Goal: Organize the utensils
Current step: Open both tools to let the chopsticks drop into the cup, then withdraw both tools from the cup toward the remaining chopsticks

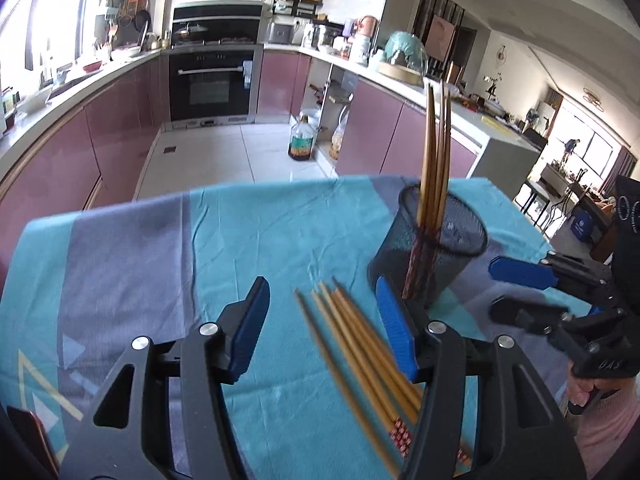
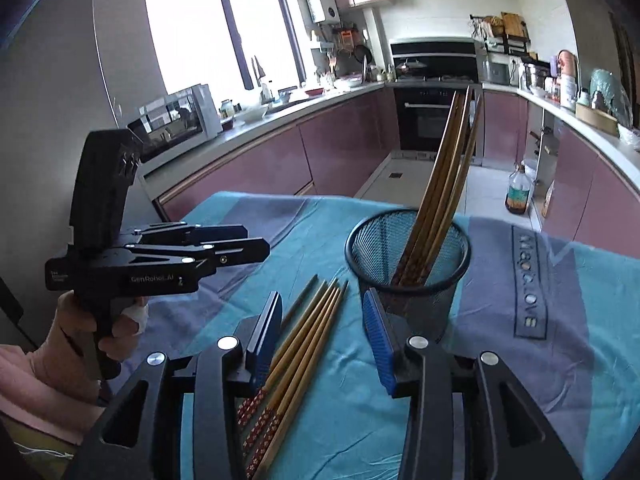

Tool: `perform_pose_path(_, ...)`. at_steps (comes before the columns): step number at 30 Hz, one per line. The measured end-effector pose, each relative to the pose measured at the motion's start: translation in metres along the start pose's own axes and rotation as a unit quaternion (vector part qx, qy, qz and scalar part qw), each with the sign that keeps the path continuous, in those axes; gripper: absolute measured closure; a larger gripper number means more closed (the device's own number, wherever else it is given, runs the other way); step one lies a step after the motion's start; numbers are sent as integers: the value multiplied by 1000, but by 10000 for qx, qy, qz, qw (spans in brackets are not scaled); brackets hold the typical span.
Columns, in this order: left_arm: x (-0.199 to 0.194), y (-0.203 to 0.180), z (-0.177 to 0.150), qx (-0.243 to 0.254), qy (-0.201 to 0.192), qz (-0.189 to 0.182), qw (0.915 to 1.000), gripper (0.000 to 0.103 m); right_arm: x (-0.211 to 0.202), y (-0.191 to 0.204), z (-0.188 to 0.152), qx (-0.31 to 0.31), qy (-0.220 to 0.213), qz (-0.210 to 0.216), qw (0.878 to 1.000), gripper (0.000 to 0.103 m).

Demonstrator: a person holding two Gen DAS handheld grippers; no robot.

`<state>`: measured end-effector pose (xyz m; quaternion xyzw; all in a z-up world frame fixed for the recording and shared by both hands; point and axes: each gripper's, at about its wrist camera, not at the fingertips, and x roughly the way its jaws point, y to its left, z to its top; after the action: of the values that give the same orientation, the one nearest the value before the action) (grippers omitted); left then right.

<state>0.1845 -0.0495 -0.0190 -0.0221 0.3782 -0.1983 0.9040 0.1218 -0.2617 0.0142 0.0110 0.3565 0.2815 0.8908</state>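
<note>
Bamboo chopsticks [image 2: 304,344] lie flat, tips toward the mesh cup [image 2: 408,264] (both grippers spread, empty).

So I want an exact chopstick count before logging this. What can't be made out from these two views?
- Loose chopsticks, left wrist view: motion-blurred, and the decorated ends run under the left gripper body.
- Same bundle, right wrist view: lower ends cut off by the bottom edge and the right gripper.
- Chopsticks in the mesh holder: they overlap, and the mesh obscures their lower ends.
</note>
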Motion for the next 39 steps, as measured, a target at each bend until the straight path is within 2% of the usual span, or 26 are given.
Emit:
perform_pose_path(5,18,1,-27,-12,363,71,9993,48,36,1,-21,149,556,-39,9983,63)
perform_pose_path(11,32,10,-50,-151,581,76,9982,48,53,2,-30,188,788,-210,9965,64)
perform_pose_path(19,40,1,-62,-66,696,119,9975,48,58,1,-40,296,892,-234,9953,66)
perform_pose_path(22,41,-2,-65,-40,740,116,9972,49,58,1,-44,285,941,-294,9947,70)
perform_pose_path(31,48,-8,-71,108,814,252,9963,51,63,5,-43,217,927,-400,9947,73)
perform_pose_path(39,51,-13,-73,277,815,385,9955,58,64,8,-43,93,934,-500,9943,73)
